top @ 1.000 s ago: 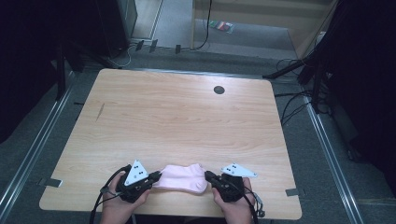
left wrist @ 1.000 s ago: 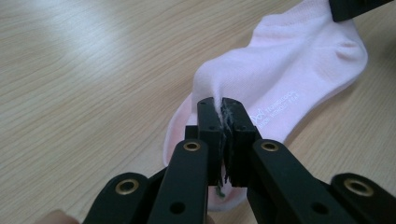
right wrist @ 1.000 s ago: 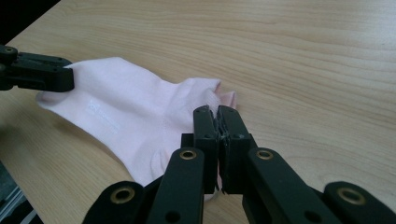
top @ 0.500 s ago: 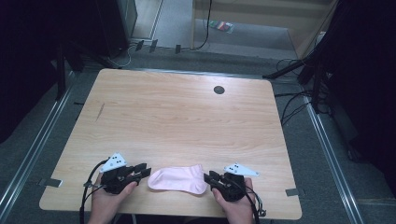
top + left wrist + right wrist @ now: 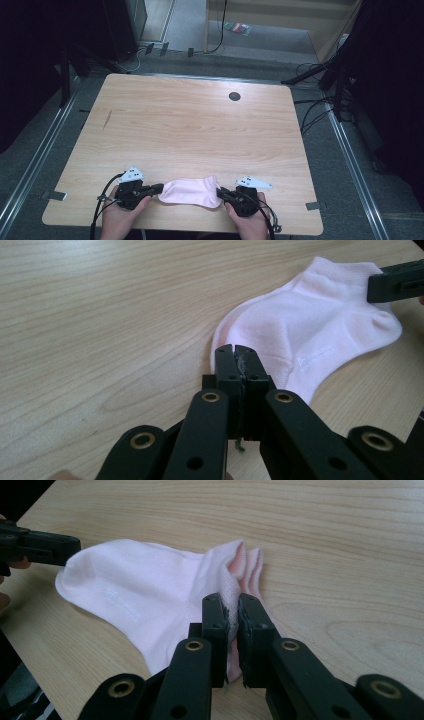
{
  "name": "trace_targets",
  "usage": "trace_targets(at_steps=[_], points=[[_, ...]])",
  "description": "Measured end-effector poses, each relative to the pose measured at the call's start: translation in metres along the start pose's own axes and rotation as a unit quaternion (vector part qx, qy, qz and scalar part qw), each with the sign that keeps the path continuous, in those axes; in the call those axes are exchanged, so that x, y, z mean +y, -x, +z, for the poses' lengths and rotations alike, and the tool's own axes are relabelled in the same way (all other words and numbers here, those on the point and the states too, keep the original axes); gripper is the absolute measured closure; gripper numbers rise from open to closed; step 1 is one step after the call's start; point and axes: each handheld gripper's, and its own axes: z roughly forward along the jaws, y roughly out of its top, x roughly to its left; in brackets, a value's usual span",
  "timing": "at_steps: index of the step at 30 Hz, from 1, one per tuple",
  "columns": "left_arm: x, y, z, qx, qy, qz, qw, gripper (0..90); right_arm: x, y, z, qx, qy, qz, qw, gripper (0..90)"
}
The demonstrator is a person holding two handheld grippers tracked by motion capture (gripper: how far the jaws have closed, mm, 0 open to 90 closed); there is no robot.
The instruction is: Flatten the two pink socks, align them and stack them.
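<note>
The small pink cotton sock (image 5: 191, 192) is lying lengthwise along the near edge of the wooden table (image 5: 200, 130) between both claws — the left claw (image 5: 159, 188) is meeting its toe end, pressed together just after closing, while the right claw (image 5: 220, 192) is pinching the cuff.

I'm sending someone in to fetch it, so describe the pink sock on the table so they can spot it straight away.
Go to the wooden table and look at its near edge, where the person's hands are. The pink sock lies flat between the left gripper and the right gripper. It is the one soft, pale pink item on the wood, ankle-length, between black grippers.
</note>
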Motion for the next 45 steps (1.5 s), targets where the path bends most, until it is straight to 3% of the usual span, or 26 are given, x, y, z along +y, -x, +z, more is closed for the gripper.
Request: trace_targets(at_steps=[5, 7, 9, 10, 15, 21, 23, 25, 26, 27, 28, 29, 31, 33, 34, 35, 39, 42, 45], points=[[0.001, -0.002, -0.007, -0.001, 0.027, -0.006, 0.9996, 90.0, 0.003, -0.001, -0.006, 0.008, 0.007, 0.004, 0.9999, 85.2], [0.002, -0.005, -0.013, 0.020, 0.041, -0.005, 0.9989, 90.0, 0.005, 0.002, -0.009, 0.009, 0.008, 0.008, 0.9999, 85.5], [0.002, -0.007, -0.013, 0.023, 0.040, -0.007, 0.9989, 90.0, 0.005, 0.004, -0.009, 0.007, 0.009, 0.011, 0.9999, 85.7], [0.001, -0.010, -0.011, 0.012, 0.040, -0.020, 0.9989, 90.0, 0.005, 0.009, -0.009, 0.009, 0.005, 0.019, 0.9998, 85.7], [0.000, -0.004, -0.008, -0.016, 0.042, -0.024, 0.9987, 90.0, 0.004, 0.009, -0.008, 0.025, 0.002, 0.030, 0.9992, 85.6], [-0.001, -0.008, 0.002, -0.015, 0.023, -0.035, 0.9990, 90.0, 0.005, 0.011, -0.006, 0.028, -0.001, 0.035, 0.9990, 85.2], [-0.004, -0.008, 0.009, 0.014, 0.013, -0.024, 0.9995, 86.4, 0.002, 0.013, 0.001, 0.026, -0.018, 0.038, 0.9988, 84.0], [-0.003, -0.006, 0.006, 0.032, 0.036, -0.016, 0.9987, 73.7, 0.001, 0.012, 0.003, 0.015, -0.016, 0.030, 0.9993, 78.7], [-0.003, -0.005, 0.003, 0.035, 0.050, -0.014, 0.9980, 67.0, 0.001, 0.011, 0.003, 0.010, -0.010, 0.023, 0.9996, 72.0], [-0.002, -0.003, -0.001, 0.028, 0.066, -0.008, 0.9974, 64.6, 0.001, 0.010, 0.002, 0.007, -0.001, 0.019, 0.9998, 67.7], [-0.002, -0.003, -0.001, 0.028, 0.066, -0.008, 0.9974, 64.6, 0.001, 0.010, 0.002, 0.007, -0.001, 0.019, 0.9998, 67.7], [-0.001, 0.001, -0.006, 0.018, 0.086, 0.010, 0.9961, 65.0, 0.003, 0.006, -0.005, -0.005, 0.030, 0.007, 0.9995, 63.8], [0.001, 0.007, -0.004, 0.008, 0.092, 0.032, 0.9952, 66.0, 0.004, 0.001, -0.011, -0.012, 0.054, -0.009, 0.9984, 65.3], [0.001, 0.010, -0.002, 0.005, 0.087, 0.042, 0.9953, 65.7, 0.005, -0.003, -0.013, -0.012, 0.059, -0.017, 0.9980, 67.9], [0.001, 0.015, 0.007, -0.001, 0.071, 0.058, 0.9958, 65.7, 0.005, -0.006, -0.012, -0.010, 0.060, -0.024, 0.9979, 70.5], [0.000, 0.019, 0.013, 0.007, 0.052, 0.074, 0.9958, 65.7, 0.003, -0.014, -0.006, -0.004, 0.043, -0.045, 0.9981, 77.4], [-0.003, 0.025, 0.024, 0.029, 0.014, 0.097, 0.9947, 68.1, -0.004, -0.021, 0.010, -0.007, -0.003, -0.066, 0.9978, 80.9], [-0.005, 0.026, 0.026, 0.036, 0.004, 0.102, 0.9941, 68.4, -0.008, -0.023, 0.018, -0.025, -0.019, -0.093, 0.9952, 81.5], [-0.006, 0.027, 0.027, 0.041, 0.006, 0.099, 0.9942, 67.5, -0.007, -0.024, 0.019, -0.029, -0.021, -0.095, 0.9949, 81.6]])
